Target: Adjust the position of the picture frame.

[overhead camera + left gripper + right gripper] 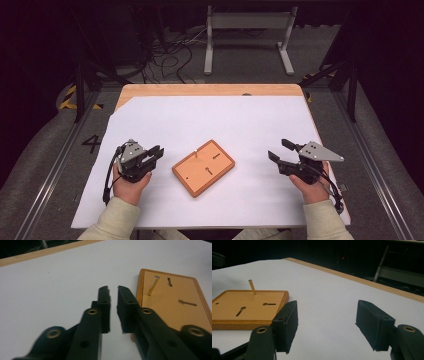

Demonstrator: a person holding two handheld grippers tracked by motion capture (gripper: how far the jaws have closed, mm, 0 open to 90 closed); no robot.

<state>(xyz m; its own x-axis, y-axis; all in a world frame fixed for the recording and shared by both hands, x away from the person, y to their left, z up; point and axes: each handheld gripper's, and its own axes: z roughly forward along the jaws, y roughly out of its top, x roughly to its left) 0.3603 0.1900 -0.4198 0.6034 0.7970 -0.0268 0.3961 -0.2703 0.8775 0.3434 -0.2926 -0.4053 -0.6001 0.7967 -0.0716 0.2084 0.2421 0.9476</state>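
Observation:
A small wooden board [203,167] lies at the middle of the white sheet, turned at an angle. A thin brass peg [195,151] stands in its far corner, leaning a little in the left gripper view [153,285]. Two keyhole slots [269,304] and a small hole are cut in the board [249,307]. My left gripper [158,152] rests left of the board [172,305], its jaws drawn together to a thin slit [113,287] with nothing between them. My right gripper [278,149] sits to the board's right with wide-open, empty jaws [327,303].
A white paper sheet [200,115] covers most of the wooden table [210,90]. Beyond the far edge stand a grey metal frame [247,22] and loose cables [170,55] on the floor. Bare sheet surrounds the board on all sides.

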